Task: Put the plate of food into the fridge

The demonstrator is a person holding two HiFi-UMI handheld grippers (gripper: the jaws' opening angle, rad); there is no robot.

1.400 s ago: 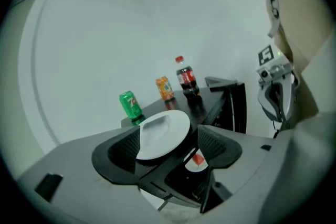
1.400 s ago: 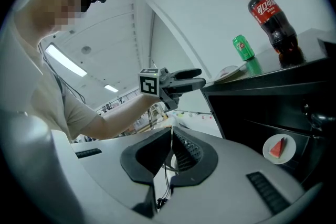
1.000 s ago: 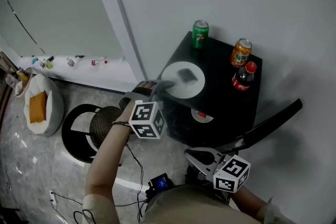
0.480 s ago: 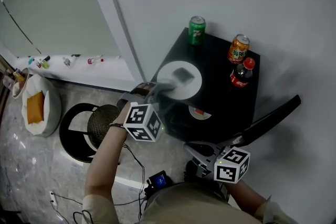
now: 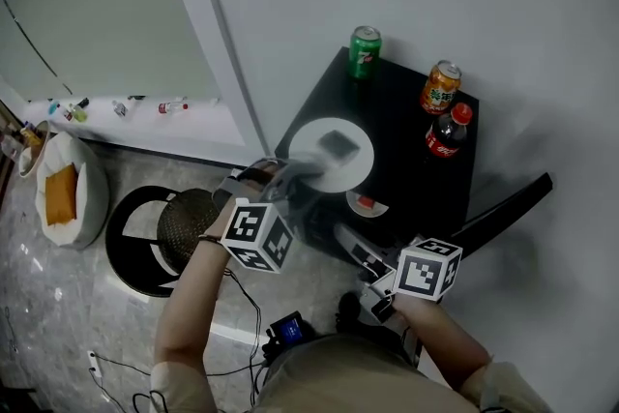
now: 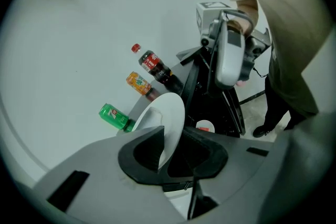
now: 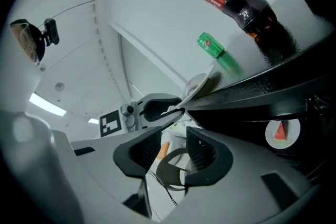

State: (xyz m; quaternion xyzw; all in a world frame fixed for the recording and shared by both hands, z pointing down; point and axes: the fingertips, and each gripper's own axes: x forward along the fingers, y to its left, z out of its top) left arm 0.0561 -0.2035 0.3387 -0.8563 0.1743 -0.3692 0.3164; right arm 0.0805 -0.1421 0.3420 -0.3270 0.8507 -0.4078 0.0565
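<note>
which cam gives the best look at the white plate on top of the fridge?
Head view: the plate shows nearly whole from above, food on it visible. Left gripper view gives it edge-on between the jaws of the left gripper, which have just been closing on its rim. Right gripper view catches only a sliver of rim.

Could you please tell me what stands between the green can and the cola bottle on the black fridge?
An orange can stands between the green can and the cola bottle, as the head view shows.
</note>
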